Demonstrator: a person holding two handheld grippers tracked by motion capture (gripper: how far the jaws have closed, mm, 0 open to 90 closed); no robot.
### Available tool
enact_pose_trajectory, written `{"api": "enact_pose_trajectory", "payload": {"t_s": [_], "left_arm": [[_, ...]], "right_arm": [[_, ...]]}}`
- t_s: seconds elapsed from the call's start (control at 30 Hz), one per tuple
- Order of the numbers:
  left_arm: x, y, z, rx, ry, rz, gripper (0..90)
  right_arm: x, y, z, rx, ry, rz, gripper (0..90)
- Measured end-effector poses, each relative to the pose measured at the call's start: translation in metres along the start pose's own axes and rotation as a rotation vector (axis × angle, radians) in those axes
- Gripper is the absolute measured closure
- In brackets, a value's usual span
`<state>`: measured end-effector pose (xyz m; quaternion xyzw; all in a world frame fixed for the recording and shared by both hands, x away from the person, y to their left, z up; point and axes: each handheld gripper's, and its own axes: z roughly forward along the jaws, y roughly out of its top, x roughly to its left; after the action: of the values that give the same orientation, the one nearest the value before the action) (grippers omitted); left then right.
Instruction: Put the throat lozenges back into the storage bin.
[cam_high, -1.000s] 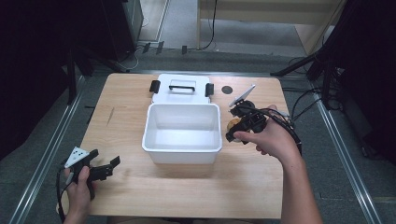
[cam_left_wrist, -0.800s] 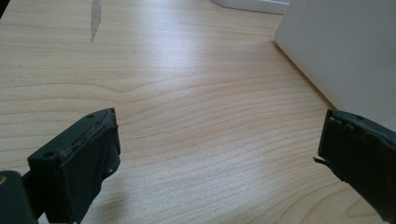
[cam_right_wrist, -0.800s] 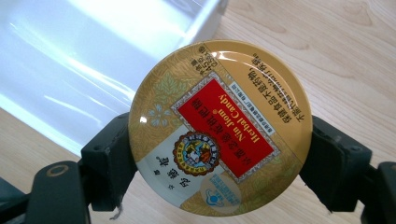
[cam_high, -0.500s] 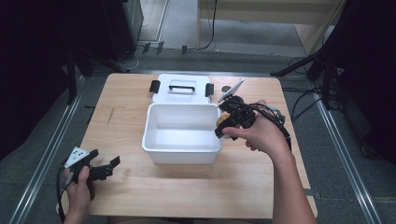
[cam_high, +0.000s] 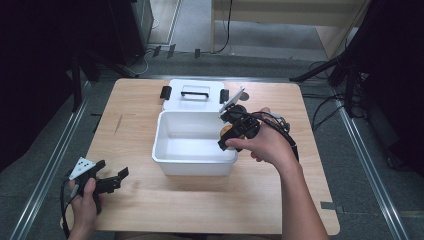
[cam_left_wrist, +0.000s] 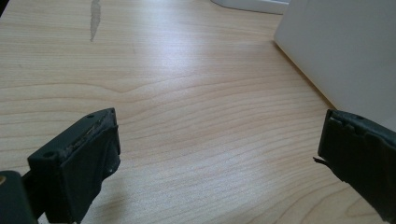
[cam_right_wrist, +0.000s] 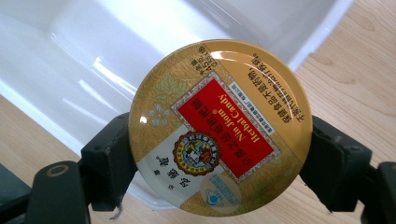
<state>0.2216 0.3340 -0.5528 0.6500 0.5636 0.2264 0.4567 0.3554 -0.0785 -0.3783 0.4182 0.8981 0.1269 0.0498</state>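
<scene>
The round gold candy tin (cam_right_wrist: 219, 128) has a glossy printed lid with a red label. The white rectangular plastic bin (cam_high: 195, 142) looks smooth and shiny inside. The pale wooden table (cam_left_wrist: 187, 116) is matt with visible grain. The black gripper pads (cam_left_wrist: 88, 163) look rough, dull, worn

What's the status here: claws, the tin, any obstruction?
Right claw shut on round gold candy tin, over white plastic bin's rim. Left claw open, idle above wooden table. Nothing in the way.
</scene>
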Motion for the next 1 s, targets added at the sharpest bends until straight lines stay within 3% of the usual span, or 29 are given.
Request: {"api": "enact_pose_trajectory", "payload": {"t_s": [0.2,0.47,0.63,1.0], "left_arm": [[0.0,0.0,0.0,0.0,0.0,0.0,0.0],[0.0,0.0,0.0,0.0,-0.002,-0.001,0.0],[0.0,0.0,0.0,0.001,-0.001,-0.001,0.0],[0.0,0.0,0.0,0.004,0.0,-0.001,0.0]], "right_arm": [[0.007,0.004,0.006,0.006,0.006,-0.028,20.3],[0.014,0.007,0.014,-0.016,-0.023,-0.161,20.3],[0.016,0.007,0.016,-0.045,-0.014,-0.238,20.2],[0.015,0.014,0.022,-0.072,0.01,-0.361,20.2]]}}
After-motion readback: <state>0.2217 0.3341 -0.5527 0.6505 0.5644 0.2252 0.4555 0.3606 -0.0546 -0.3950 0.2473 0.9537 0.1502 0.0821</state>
